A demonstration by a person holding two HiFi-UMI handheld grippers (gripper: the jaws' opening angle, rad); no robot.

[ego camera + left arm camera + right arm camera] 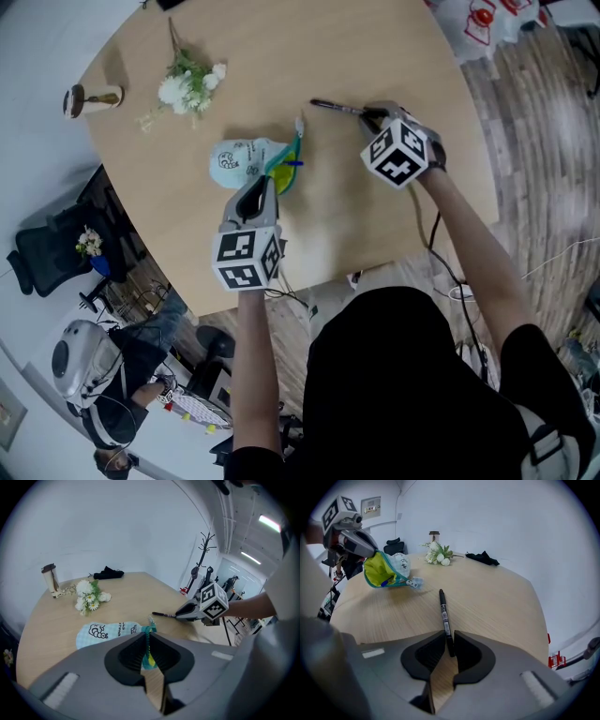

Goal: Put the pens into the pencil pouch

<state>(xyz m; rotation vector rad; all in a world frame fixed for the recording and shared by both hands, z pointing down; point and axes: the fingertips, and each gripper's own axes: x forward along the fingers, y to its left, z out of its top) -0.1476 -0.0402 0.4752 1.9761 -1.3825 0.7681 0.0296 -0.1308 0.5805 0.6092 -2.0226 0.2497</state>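
Left gripper point(149, 644) fingers clamp the open mouth of the pale-blue fabric pouch point(239, 161). Right gripper point(449, 641) fingers grip 1 black pen point(443, 606), which next needs carrying into that mouth.

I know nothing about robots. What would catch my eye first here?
Two hand-held grippers hang over a round wooden table. The left gripper pinches the open edge of a pale blue pencil pouch with yellow-green lining; the right gripper, to its right, clamps one end of a black pen. White flowers lie near the table's far edge.
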